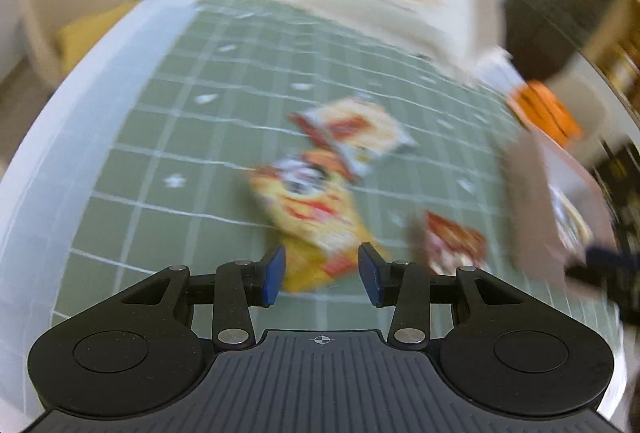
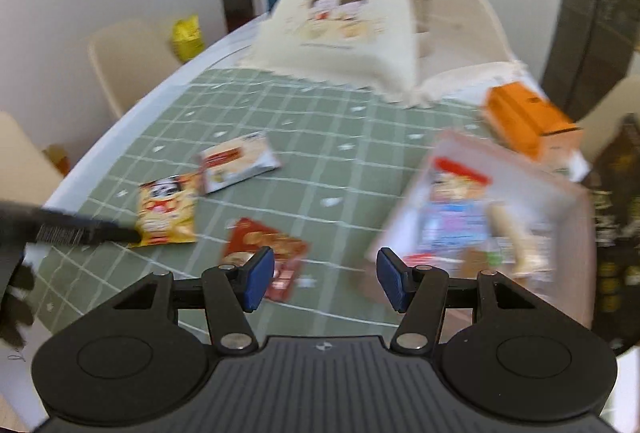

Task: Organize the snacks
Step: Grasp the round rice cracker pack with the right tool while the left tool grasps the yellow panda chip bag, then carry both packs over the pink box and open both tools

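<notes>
Nearest to each camera, both pairs of tongs are released, their blue pads spread with nothing between them. The left tongs (image 1: 322, 275) hang just over the near end of a yellow snack packet (image 1: 316, 221), which lies flat on the green grid mat (image 1: 160, 137); whether a pad touches it cannot be told through the blur. In the right wrist view the same yellow snack packet (image 2: 168, 211) shows at the left, with the dark tip of the left tool at its near edge. The right tongs (image 2: 325, 279) hover above bare mat, with a red snack packet (image 2: 268, 249) just beside the left pad and a pale open box (image 2: 500, 209) just beyond the right pad. That box is tilted and holds at least one printed packet, though blur hides the detail.

Farther out, a white snack packet (image 2: 236, 163) lies on the green grid mat (image 2: 340, 161), its corner touching or just overlapping the yellow one. In the left wrist view the red snack packet (image 1: 454, 243) sits to the right of the yellow one, and the white snack packet (image 1: 360, 133) beyond it.

Farther still, an orange box (image 2: 524, 121) stands at the mat's right edge. At the far end of the counter (image 2: 132, 109) a cream cloth bag (image 2: 344, 29) with a cartoon print stands upright.
</notes>
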### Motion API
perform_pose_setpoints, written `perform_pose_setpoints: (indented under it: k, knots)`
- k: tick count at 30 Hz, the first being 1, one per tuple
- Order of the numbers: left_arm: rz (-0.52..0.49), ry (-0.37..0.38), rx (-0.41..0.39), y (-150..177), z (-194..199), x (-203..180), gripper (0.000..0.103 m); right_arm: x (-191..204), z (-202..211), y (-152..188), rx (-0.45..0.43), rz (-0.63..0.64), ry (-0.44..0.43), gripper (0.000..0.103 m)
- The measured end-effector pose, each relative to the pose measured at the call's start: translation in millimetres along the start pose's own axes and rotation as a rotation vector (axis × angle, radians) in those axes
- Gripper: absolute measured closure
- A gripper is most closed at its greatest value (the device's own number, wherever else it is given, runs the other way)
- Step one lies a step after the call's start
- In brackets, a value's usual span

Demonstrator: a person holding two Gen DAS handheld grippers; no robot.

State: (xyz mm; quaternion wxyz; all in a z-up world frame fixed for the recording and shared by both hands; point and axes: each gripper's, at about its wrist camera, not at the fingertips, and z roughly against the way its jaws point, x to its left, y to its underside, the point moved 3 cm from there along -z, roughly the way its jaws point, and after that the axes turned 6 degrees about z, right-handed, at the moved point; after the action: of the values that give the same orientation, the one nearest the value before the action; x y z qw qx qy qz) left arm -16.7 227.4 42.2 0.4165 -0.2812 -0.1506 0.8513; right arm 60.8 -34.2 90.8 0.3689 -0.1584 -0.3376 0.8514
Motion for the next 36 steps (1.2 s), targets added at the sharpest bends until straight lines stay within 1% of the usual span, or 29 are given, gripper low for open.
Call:
perform_pose_setpoints:
  k: [2,5,7,8,9,10,11,13,14,16,18,20,23,25,26,27,28,30,31,33,36]
  knots:
    - [0.049,-0.004,0.013,-11,-11,8,0.058,13,-12,-4,0.018,-0.003,-0.038,0.046]
    - [0.029,-0.006,0.032,-25,-32,2,0.058,25,-25,-12,0.031,-0.018,-0.067,0.046]
    - [-0.036,-0.036,0.040,-31,-47,-9,0.057,29,-36,-17,0.046,-0.032,-0.066,0.046]
    - [-0.083,-0.054,0.055,-32,-55,-15,0.051,31,-41,-19,0.054,-0.039,-0.063,0.046]
    - [-0.119,-0.052,0.061,-32,-62,-21,0.044,33,-47,-22,0.063,-0.047,-0.056,0.046]
    - [-0.160,-0.049,0.074,-32,-68,-26,0.042,35,-53,-24,0.073,-0.054,-0.047,0.046]
    - [-0.194,-0.042,0.082,-31,-73,-30,0.038,36,-60,-26,0.083,-0.061,-0.035,0.046]
    - [-0.278,-0.049,0.069,-28,-75,-36,0.038,38,-72,-32,0.098,-0.080,-0.007,0.046]
    - [-0.313,-0.045,0.075,-25,-74,-36,0.039,39,-79,-36,0.104,-0.095,0.002,0.046]
    - [-0.333,-0.036,0.076,-22,-67,-27,0.043,39,-92,-44,0.113,-0.129,0.007,0.046]
    - [-0.328,-0.065,0.073,-22,-57,-9,0.044,41,-108,-53,0.117,-0.170,0.000,0.046]
    - [-0.294,-0.084,0.073,-23,-48,12,0.044,45,-127,-64,0.122,-0.213,-0.022,0.044]
    - [-0.238,-0.074,0.087,-23,-39,34,0.044,53,-165,-79,0.150,-0.307,-0.063,0.043]
    - [-0.229,-0.071,0.085,-23,-35,41,0.044,59,-192,-87,0.181,-0.370,-0.085,0.043]
    - [-0.224,-0.068,0.084,-23,-34,44,0.045,63,-204,-90,0.194,-0.392,-0.083,0.039]
    - [-0.219,-0.066,0.084,-24,-34,44,0.045,67,-208,-95,0.165,-0.398,-0.053,0.035]
    - [-0.214,-0.065,0.082,-24,-33,45,0.045,71,-214,-101,0.165,-0.400,-0.034,0.035]
    - [-0.210,-0.061,0.082,-23,-32,46,0.045,81,-225,-111,0.168,-0.399,-0.004,0.027]
    - [-0.210,-0.061,0.082,-23,-31,46,0.045,85,-230,-116,0.162,-0.390,0.016,0.025]
    - [-0.210,-0.061,0.081,-23,-31,45,0.045,96,-239,-124,0.154,-0.333,0.076,0.022]
    - [-0.210,-0.061,0.081,-23,-31,45,0.045,113,-252,-128,0.164,-0.181,0.169,0.020]
